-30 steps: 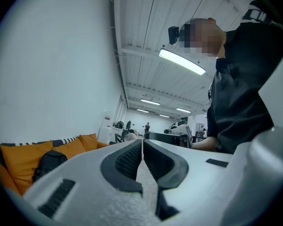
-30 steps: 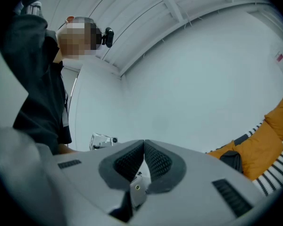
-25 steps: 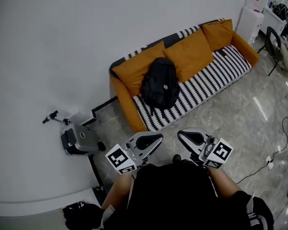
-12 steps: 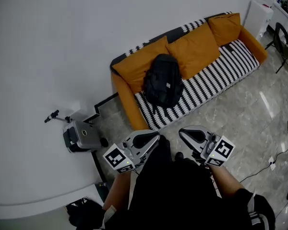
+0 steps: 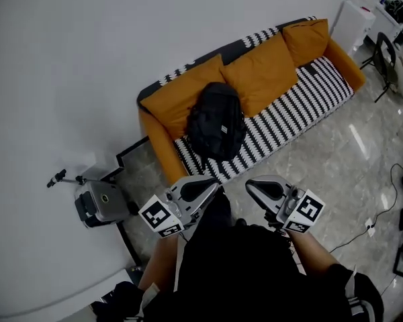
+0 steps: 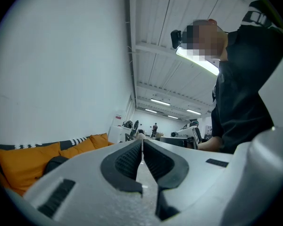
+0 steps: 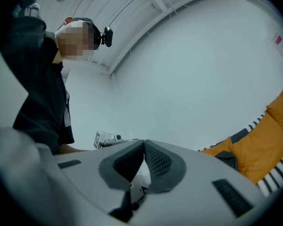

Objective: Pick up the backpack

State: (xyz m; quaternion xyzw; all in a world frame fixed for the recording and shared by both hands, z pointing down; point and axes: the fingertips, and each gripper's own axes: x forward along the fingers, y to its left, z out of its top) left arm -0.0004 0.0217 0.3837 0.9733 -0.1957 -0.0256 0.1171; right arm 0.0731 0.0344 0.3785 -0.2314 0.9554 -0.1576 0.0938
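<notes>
The black backpack [image 5: 217, 129] stands upright on the striped seat of an orange sofa [image 5: 302, 106], leaning against an orange cushion. Both grippers are held in front of the person's body, short of the sofa's front edge and apart from the backpack. My left gripper [image 5: 217, 186] is shut and empty, and so is my right gripper [image 5: 250, 186]. In the left gripper view the jaws [image 6: 142, 142] are pressed together, with the backpack [image 6: 54, 164] low at the left. The right gripper view shows closed jaws [image 7: 144, 142] and the backpack [image 7: 226, 159] at the right.
A small grey wheeled case [image 5: 101, 203] with a handle stands on the floor left of the sofa, by the white wall. A white cabinet [image 5: 352, 22] and a chair [image 5: 386, 59] are beyond the sofa's far end. Cables [image 5: 383, 213] lie on the floor at right.
Both grippers have moved level toward the sofa and a little lower, staying shut. The sofa's front edge now lies closer to them in the head view.
</notes>
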